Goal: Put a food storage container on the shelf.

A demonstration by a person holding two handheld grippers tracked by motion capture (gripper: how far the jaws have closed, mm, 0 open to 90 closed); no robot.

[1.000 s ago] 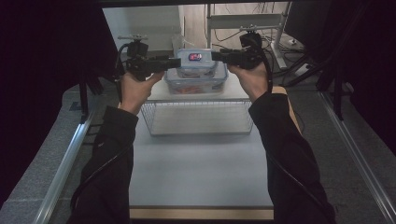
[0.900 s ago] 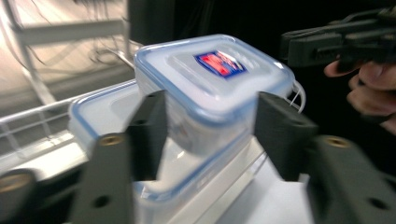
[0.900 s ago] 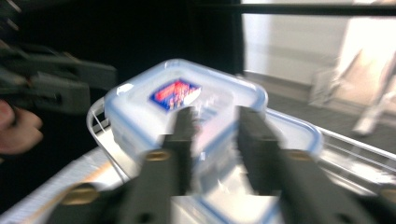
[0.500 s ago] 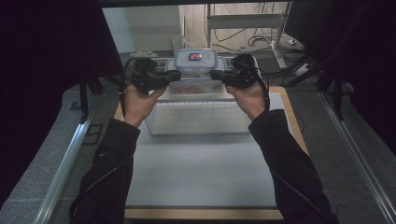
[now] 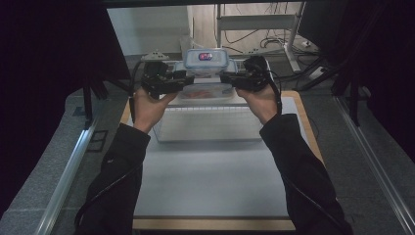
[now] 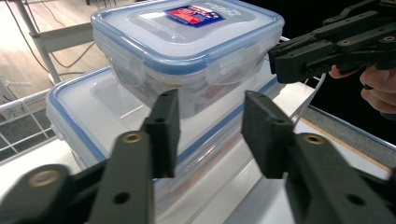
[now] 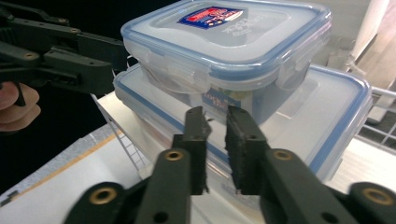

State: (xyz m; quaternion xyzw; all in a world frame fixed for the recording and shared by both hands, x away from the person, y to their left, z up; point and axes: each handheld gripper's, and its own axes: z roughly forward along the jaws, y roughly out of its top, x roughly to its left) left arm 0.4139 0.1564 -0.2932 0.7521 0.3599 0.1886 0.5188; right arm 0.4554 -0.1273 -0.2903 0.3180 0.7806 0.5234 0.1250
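Observation:
A small clear box with a blue-rimmed lid and a red-and-blue label [image 5: 206, 61] [image 6: 187, 42] [image 7: 229, 42] is stacked on a wider, flat box with the same kind of lid [image 5: 205, 92] [image 6: 93, 112] [image 7: 327, 107]. My left gripper [image 5: 188, 78] [image 6: 210, 128] is level with the stack's left side, jaws apart and just opening, with nothing between them. My right gripper [image 5: 226, 79] [image 7: 215, 144] faces the stack from the other side. Its jaws have just opened to a narrow gap and press on nothing. Each gripper view shows the other gripper beyond the boxes.
The boxes rest on a white wire basket [image 5: 210, 125] at the far half of the white table top [image 5: 210, 176]. Dark curtains close off both sides. Metal rails run along the table's left and right, and a metal frame with cables stands behind.
Both grippers have sunk from the level of the small box to the level of the wide box's lid. The boxes have stayed in place.

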